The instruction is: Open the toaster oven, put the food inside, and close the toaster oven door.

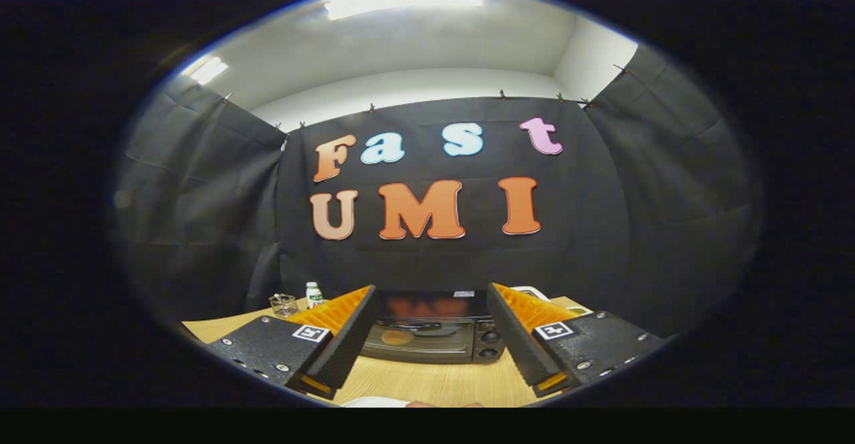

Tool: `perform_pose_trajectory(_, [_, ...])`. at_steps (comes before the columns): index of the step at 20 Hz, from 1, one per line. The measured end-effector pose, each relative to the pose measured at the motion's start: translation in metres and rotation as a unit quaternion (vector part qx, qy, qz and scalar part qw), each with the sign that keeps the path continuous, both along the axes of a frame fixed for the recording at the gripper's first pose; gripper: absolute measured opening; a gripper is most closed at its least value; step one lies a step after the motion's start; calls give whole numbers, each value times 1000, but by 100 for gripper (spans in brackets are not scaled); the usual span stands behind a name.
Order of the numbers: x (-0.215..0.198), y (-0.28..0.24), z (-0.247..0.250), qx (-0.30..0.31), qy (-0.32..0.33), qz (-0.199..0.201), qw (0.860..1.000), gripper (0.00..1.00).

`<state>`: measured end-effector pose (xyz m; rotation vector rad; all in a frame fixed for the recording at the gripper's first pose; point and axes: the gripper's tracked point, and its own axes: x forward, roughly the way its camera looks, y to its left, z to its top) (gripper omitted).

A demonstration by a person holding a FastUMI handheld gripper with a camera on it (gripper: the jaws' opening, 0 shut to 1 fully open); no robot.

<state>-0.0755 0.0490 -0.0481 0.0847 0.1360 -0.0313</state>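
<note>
A black toaster oven (pixel 431 334) stands on the wooden table (pixel 427 380), straight ahead and beyond my fingers. Its glass door (pixel 417 337) is closed, with a handle along the top edge, and two round knobs (pixel 489 344) sit on its right side. My gripper (pixel 431 337) is open, held well back from the oven, with nothing between the fingers. Something pale and rounded (pixel 377 402) shows at the table's near edge, below the fingers; what it is cannot be told.
At the back left of the table stand a small clear glass container (pixel 284 305) and a white bottle with a green label (pixel 313 294). A white object (pixel 531 292) peeks out behind the right finger. Black cloth walls close the booth on three sides.
</note>
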Motion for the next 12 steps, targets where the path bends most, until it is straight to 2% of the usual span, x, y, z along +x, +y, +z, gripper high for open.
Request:
perform_pose_trajectory(3, [-5, -13, 11, -7, -16, -13, 1000, 97])
perform_pose_trajectory(12, [-12, -20, 19, -85, -49, -25, 995, 97])
